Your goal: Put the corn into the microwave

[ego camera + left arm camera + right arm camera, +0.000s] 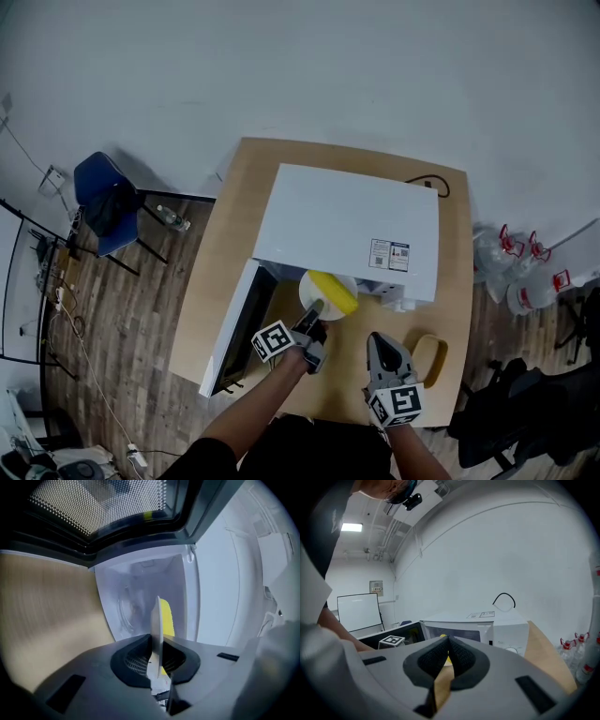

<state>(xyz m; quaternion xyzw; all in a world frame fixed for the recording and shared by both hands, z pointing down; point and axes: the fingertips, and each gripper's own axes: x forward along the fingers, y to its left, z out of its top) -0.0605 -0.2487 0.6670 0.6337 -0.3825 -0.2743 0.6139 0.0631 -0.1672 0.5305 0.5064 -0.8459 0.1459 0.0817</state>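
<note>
Setting: wooden table (230, 216) against a pale wall; white microwave (347, 225) on it, door (234, 328) open toward 7 o'clock.
Left gripper (316, 319): clamped on the rim of a white plate (312, 289).
Corn (334, 292): on that plate, at the microwave's mouth, 1 o'clock from the left gripper; long axis 10 to 4 o'clock.
Right gripper (377, 339): jaws together, nothing between them, 5 o'clock from the corn.
Nearer hand: left.
Judgement: cavity (140, 597) lay straight ahead at 12 o'clock; a forward push appeared to remain.
</note>
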